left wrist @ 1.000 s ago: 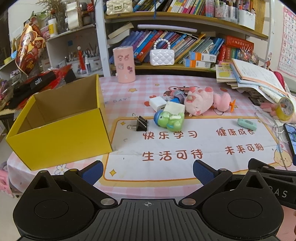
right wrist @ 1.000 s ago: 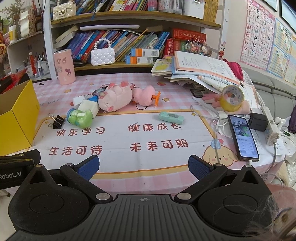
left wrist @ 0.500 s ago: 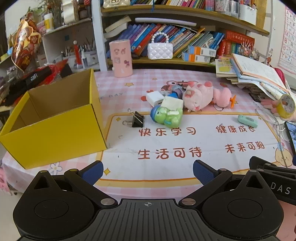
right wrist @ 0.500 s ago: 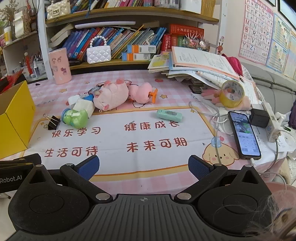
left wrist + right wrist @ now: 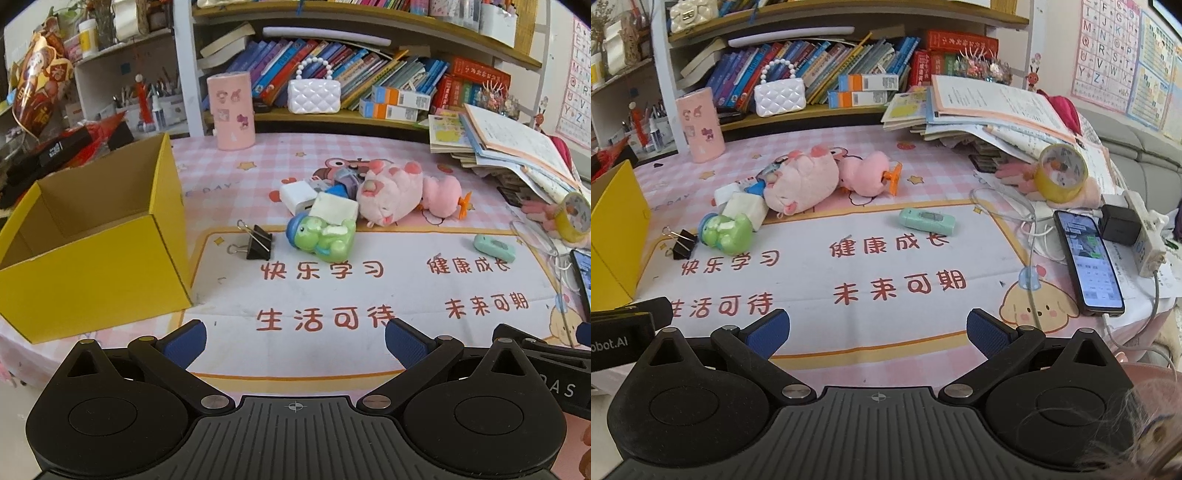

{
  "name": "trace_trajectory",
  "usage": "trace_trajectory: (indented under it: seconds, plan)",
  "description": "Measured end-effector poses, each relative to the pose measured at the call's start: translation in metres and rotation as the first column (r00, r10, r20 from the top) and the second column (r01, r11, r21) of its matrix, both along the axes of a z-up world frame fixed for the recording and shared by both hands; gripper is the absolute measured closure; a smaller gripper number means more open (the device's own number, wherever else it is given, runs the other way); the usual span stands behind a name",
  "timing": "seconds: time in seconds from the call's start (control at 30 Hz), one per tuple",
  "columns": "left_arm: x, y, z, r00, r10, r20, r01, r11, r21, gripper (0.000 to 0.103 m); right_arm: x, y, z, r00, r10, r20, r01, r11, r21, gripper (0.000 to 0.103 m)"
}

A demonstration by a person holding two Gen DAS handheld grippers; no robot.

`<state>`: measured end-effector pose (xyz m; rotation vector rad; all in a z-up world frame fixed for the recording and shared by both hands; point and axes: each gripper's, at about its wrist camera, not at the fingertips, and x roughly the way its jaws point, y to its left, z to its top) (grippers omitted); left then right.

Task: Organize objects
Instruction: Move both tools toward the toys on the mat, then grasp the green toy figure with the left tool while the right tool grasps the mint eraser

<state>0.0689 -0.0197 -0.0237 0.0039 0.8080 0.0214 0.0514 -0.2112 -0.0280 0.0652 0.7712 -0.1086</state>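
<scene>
An open yellow box [image 5: 96, 266] stands at the table's left; its corner shows in the right wrist view [image 5: 617, 236]. A black binder clip [image 5: 255, 242], a green dinosaur toy [image 5: 321, 238], a white charger [image 5: 297, 195], a pink pig plush [image 5: 391, 194] and a pink duck plush [image 5: 441, 195] lie mid-table. A mint green eraser case [image 5: 495, 248] lies to the right, also in the right wrist view [image 5: 927, 220]. My left gripper [image 5: 295, 341] is open and empty over the near edge. My right gripper [image 5: 877, 332] is open and empty beside it.
A pink cylinder holder [image 5: 231, 110] and a white purse [image 5: 314, 96] stand at the back by the bookshelf. A stack of books [image 5: 990, 110], a yellow tape roll [image 5: 1060, 177], a phone [image 5: 1087, 262] and a power strip [image 5: 1145, 236] crowd the right side.
Both grippers have drifted slightly forward and to the left over the table edge, so the toys look a little closer. Nothing on the table has moved. Both stay open.
</scene>
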Motion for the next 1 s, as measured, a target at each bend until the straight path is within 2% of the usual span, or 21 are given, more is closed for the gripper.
trace_trajectory:
  seconds: [0.4,0.6,0.77,0.87,1.0]
  plan:
    - [0.032,-0.011,-0.003,1.000,0.000,0.027,0.000,1.000,-0.009,0.000,0.036,-0.019,-0.007,1.000,0.003,0.027,-0.002,1.000,-0.024,0.000]
    - [0.064,-0.014,-0.010,0.999,0.014,0.051,-0.014,1.000,-0.003,0.000,0.069,-0.032,-0.012,0.998,0.024,0.063,-0.021,0.999,-0.046,0.001]
    - [0.091,-0.016,-0.023,0.999,0.014,0.050,-0.013,1.000,-0.018,0.000,0.105,-0.050,-0.027,0.998,-0.027,0.048,0.029,0.999,-0.036,0.002]
    - [0.103,-0.019,-0.031,0.999,0.008,0.049,-0.008,1.000,-0.002,0.000,0.125,-0.063,-0.037,0.997,-0.062,0.046,0.062,0.998,-0.003,0.002]
    - [0.117,-0.020,-0.040,0.999,0.008,0.047,-0.008,1.000,0.010,0.000,0.146,-0.069,-0.049,0.996,-0.080,0.033,0.080,0.997,-0.004,0.002]
